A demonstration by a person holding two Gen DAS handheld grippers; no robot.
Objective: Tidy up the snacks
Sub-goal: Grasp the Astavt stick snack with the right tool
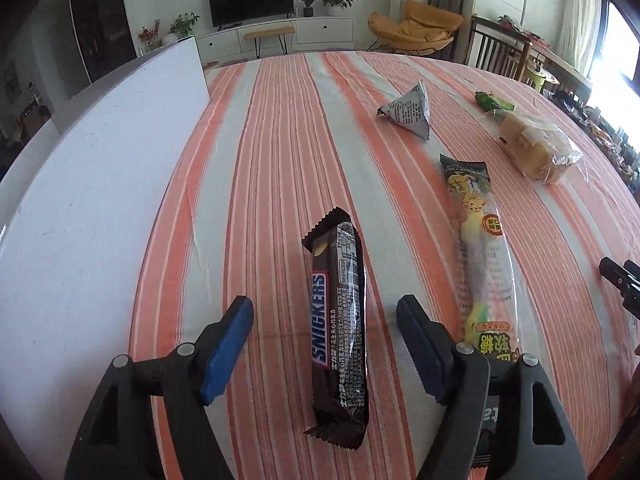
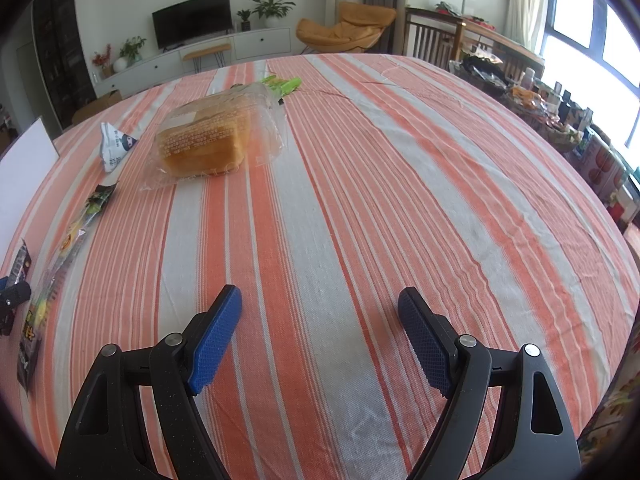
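A brown Snickers bar [image 1: 339,328] lies lengthwise on the striped tablecloth [image 1: 280,152], between the spread fingers of my open left gripper [image 1: 326,312]. A long yellow gummy packet [image 1: 482,256] lies just right of it. Farther back lie a grey triangular pouch [image 1: 408,110], a wrapped bread loaf [image 1: 534,148] and a green packet [image 1: 492,101]. My right gripper [image 2: 320,304] is open and empty over bare cloth, with the loaf [image 2: 206,144], pouch [image 2: 114,144], green packet [image 2: 282,85] and gummy packet [image 2: 68,248] ahead to its left.
A white board [image 1: 100,168] covers the table's left side. The right gripper's tip [image 1: 622,280] shows at the left view's right edge. Chairs, a TV cabinet and a cluttered side table stand beyond the table.
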